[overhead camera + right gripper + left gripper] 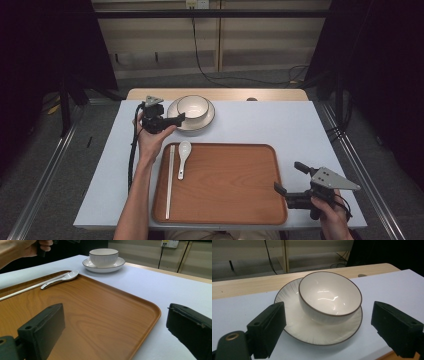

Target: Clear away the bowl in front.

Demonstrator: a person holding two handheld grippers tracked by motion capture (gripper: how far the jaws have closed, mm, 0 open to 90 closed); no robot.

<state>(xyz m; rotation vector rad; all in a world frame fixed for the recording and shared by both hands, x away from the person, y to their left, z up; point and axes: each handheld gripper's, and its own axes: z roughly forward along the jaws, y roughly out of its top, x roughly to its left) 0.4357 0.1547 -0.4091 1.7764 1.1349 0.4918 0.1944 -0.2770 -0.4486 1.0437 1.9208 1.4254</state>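
Note:
A white bowl [193, 106] [329, 295] [103, 256] with a dark rim sits on a white plate [207, 120] [312, 332] [112, 267] at the back of the table. My left gripper [177, 119] [329, 315] is open just left of the plate, its jaws standing wide on either side of plate and bowl in the left gripper view. My right gripper [290, 177] [117, 317] is open over the front right corner of the wooden tray [225, 185] [87, 302], with nothing between its jaws.
A white spoon [183, 155] [65, 277] and a pair of pale chopsticks [170, 180] [22, 291] lie on the tray's left side. The tray rests on a pale blue tabletop [280, 125]. A wooden strip [220, 94] runs along the back edge.

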